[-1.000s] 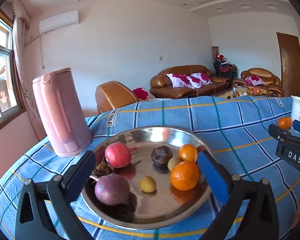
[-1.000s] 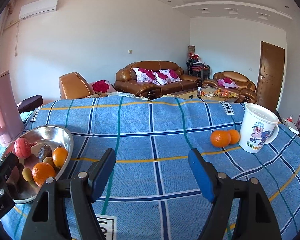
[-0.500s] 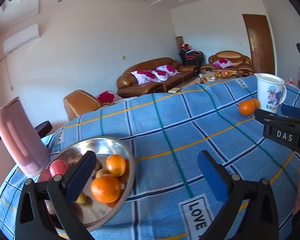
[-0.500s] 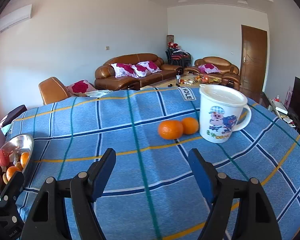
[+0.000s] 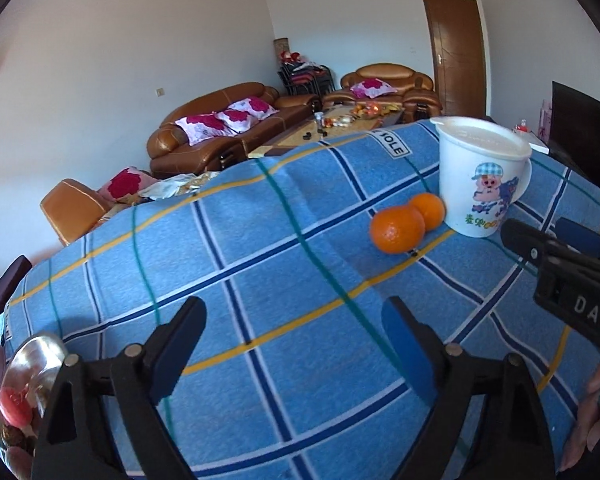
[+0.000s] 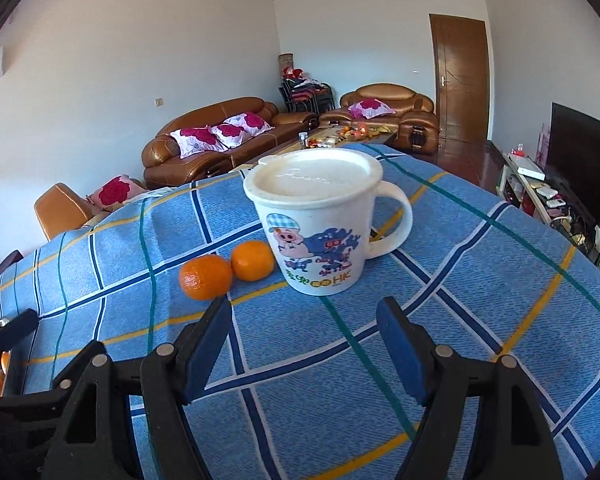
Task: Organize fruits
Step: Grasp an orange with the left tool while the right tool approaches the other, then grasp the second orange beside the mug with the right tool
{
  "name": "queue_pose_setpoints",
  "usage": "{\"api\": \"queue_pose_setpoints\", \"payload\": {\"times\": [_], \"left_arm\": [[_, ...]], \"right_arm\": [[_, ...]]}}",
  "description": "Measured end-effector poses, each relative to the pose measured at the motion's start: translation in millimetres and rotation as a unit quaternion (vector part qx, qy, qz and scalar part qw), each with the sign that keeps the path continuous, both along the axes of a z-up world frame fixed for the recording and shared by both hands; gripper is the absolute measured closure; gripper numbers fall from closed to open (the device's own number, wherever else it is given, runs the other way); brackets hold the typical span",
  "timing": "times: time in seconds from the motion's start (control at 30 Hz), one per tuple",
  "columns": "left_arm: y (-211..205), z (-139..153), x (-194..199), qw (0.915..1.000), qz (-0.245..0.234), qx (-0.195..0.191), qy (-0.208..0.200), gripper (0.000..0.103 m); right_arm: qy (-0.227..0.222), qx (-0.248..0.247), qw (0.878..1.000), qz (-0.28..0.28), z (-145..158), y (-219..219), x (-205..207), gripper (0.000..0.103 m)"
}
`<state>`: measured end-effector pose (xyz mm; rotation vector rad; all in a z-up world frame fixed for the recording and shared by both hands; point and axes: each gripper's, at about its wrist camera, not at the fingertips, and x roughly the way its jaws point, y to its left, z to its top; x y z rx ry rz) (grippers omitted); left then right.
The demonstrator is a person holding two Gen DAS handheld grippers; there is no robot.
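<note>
Left wrist view: the blue plaid cloth (image 5: 284,280) over the worktop has a tag reading "SOLE" at the far edge, and the right tool (image 5: 560,248) poking in from the right says "DAS" on its side. The white mug (image 5: 480,176) has a cartoon pig and some yellow-green characters I can't read from here. Two oranges (image 5: 398,229) sit touching each other just left of the mug, bright and glossy, the nearer one showing its stem dimple. The left tool (image 5: 296,332) is closing a bit but still wide, nothing between the pads. The steel fruit plate (image 5: 36,354) was dead centre a second ago; now it's squeezed into the bottom-left corner.

Right wrist view: the mug (image 6: 320,220) print ends in "HK", lid on top. The oranges (image 6: 206,277) are just left of it, on the cloth (image 6: 460,280). The right tool (image 6: 304,320) is spread open, empty, right in front of the mug, which was way off to the right before.
</note>
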<state>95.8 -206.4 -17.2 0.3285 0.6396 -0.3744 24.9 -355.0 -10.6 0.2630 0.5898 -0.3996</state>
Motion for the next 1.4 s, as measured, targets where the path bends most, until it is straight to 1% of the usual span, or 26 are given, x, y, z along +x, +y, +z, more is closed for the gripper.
{"api": "queue_pose_setpoints", "payload": {"times": [0.13,0.23,0.37,0.4,0.47,0.53,0.6,0.63,0.7,0.77,0.83,1.0,1.1,1.2,1.27,1.3,1.33,1.4], "left_arm": [[-32.3,1.8,18.5,0.9993,-0.033,-0.013,0.016,0.012],[-57.7,2.0,32.9,0.9987,-0.048,-0.003,0.018,0.014],[-85.5,0.1,48.0,0.9969,-0.07,0.003,0.036,0.021],[-90.9,-0.7,50.5,0.9965,-0.073,0.007,0.038,0.022],[-100.6,-5.8,56.0,0.995,-0.082,0.017,0.054,0.025],[-108.2,-11.9,60.0,0.993,-0.093,0.021,0.07,0.031],[-114.3,-19.9,63.5,0.9916,-0.093,0.036,0.083,0.048],[-113.3,-19.3,65.0,0.9912,-0.094,0.027,0.089,0.05],[-106.4,-16.4,66.9,0.9905,-0.093,-0.001,0.101,0.052],[-97.0,-15.7,66.9,0.9895,-0.089,-0.019,0.112,0.052],[-83.1,-12.2,61.5,0.9898,-0.083,-0.036,0.111,0.053],[-28.9,-4.0,37.4,0.9908,-0.035,-0.077,0.105,0.053],[4.2,-3.6,14.8,0.9932,-0.002,-0.075,0.089,0.053],[35.2,-4.0,-4.8,0.9954,0.03,-0.058,0.07,0.053],[51.2,-7.7,-14.6,0.9955,0.05,-0.048,0.064,0.053],[58.1,-9.4,-17.2,0.9951,0.059,-0.048,0.063,0.053],[68.2,-10.1,-9.4,0.9945,0.064,-0.05,0.065,0.053],[78.5,-13.0,-10.6,0.9932,0.072,-0.059,0.07,0.053]], "right_arm": [[-0.001,-0.001,1.0,-0.015,1.1,-11.1,1.6,0.027],[-0.005,0.015,0.999,-0.029,0.6,-21.3,-2.4,0.027],[-0.008,0.028,0.999,-0.046,1.4,-29.9,-5.9,0.027],[-0.008,0.028,0.998,-0.048,1.4,-31.3,-6.3,0.027],[-0.006,0.031,0.998,-0.048,0.3,-32.1,-5.0,0.027],[-0.003,0.035,0.998,-0.048,-0.2,-34.3,-5.0,0.027],[-0.002,0.04,0.998,-0.05,-0.8,-36.2,-4.6,0.027],[-0.002,0.043,0.998,-0.049,-1.5,-37.5,-4.4,0.027],[0.0,0.048,0.998,-0.049,-2.4,-39.7,-3.9,0.027],[0.0,0.052,0.998,-0.047,-2.9,-40.3,-3.7,0.027],[-0.004,0.056,0.998,-0.043,-3.4,-41.4,-4.4,0.027],[-0.011,0.051,0.998,-0.018,-3.2,-36.6,-3.0,0.027],[-0.012,0.042,0.999,0.0,-2.7,-26.2,-0.4,0.027],[-0.013,0.043,0.999,0.023,-2.8,-20.3,2.9,0.027],[-0.009,0.063,0.997,0.038,-5.7,-14.9,8.2,0.027],[-0.001,0.072,0.996,0.043,-7.7,-11.6,13.4,0.027],[0.007,0.08,0.996,0.046,-9.0,-8.5,19.7,0.028],[0.013,0.101,0.994,0.039,-10.1,-2.5,29.9,0.03]]}}
